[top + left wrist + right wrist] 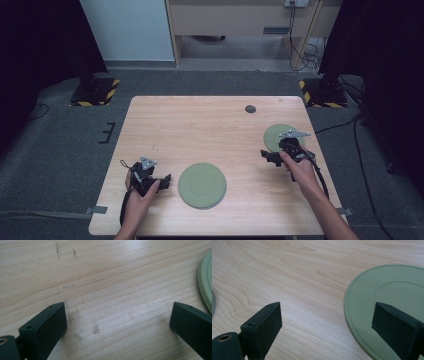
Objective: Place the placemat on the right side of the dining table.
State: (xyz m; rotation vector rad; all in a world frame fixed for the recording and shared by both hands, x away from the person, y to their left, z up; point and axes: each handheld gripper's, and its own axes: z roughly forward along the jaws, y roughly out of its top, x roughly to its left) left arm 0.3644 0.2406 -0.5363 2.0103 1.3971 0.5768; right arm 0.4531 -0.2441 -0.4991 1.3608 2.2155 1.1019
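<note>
The wooden counter (200,125) spreads out in front of me, pale and grained, standing on a grey carpeted floor (60,130).

Two green plates lie on it. The larger-looking one (202,185) sits near my edge of the counter, a little toward my left side of centre, and in the high view it seems to rest on a second disc beneath it, though I cannot tell for sure. The other green plate (280,136) lies farther back on my right, partly covered by my right gripper (272,156).

My left hand (141,192) holds the left gripper (162,181) low over the counter, just beside the near plate's left edge but not touching it. In the left gripper view my fingers (47,327) stand wide apart with bare wood between them, and the rim of that plate (206,280) shows at the far right.

My right hand (295,167) holds its gripper at the near edge of the right plate. In the right gripper view those fingers (264,322) are spread wide too: one over bare wood, the other over the plate's green surface (387,287), gripping nothing.

A small dark round disc (250,109) lies near the counter's far edge, well apart from both plates.
</note>
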